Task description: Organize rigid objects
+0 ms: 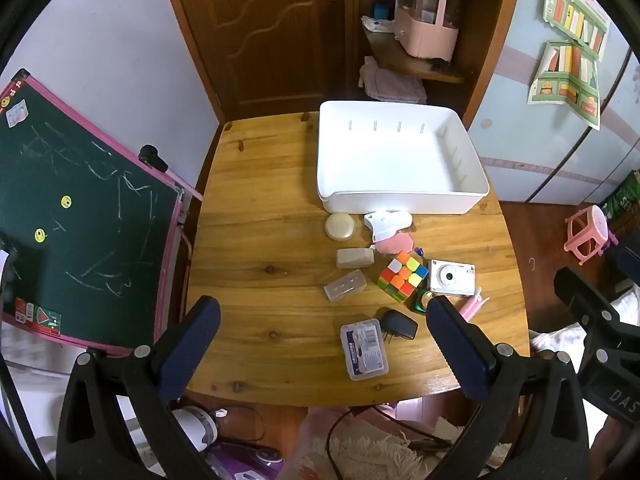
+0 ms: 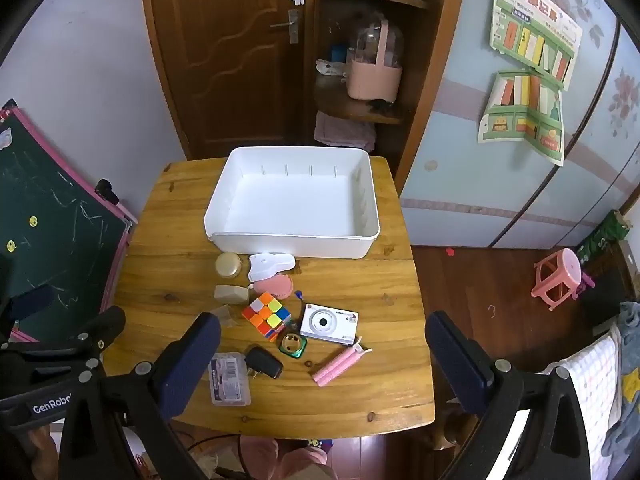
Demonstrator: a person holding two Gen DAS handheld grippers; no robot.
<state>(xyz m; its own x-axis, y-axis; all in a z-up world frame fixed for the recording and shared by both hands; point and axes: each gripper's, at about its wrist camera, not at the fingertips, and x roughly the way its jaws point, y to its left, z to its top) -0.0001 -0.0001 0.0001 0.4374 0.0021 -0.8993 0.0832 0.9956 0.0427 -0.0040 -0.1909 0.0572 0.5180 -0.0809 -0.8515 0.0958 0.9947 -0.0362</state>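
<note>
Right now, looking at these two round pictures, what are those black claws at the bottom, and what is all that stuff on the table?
Each claw is a hand-held two-finger gripper; a person holds one in each hand. A wide-angle camera on each looks along its fingers, so one picture comes from the left gripper and the other from the right gripper. Both stand wide open and hold nothing.

Below them is a wooden table. At its far end sits an empty white bin. In front of it lie loose things waiting to be sorted: a colour cube, a white camera, a black charger, pink rollers and a clear box.
</note>
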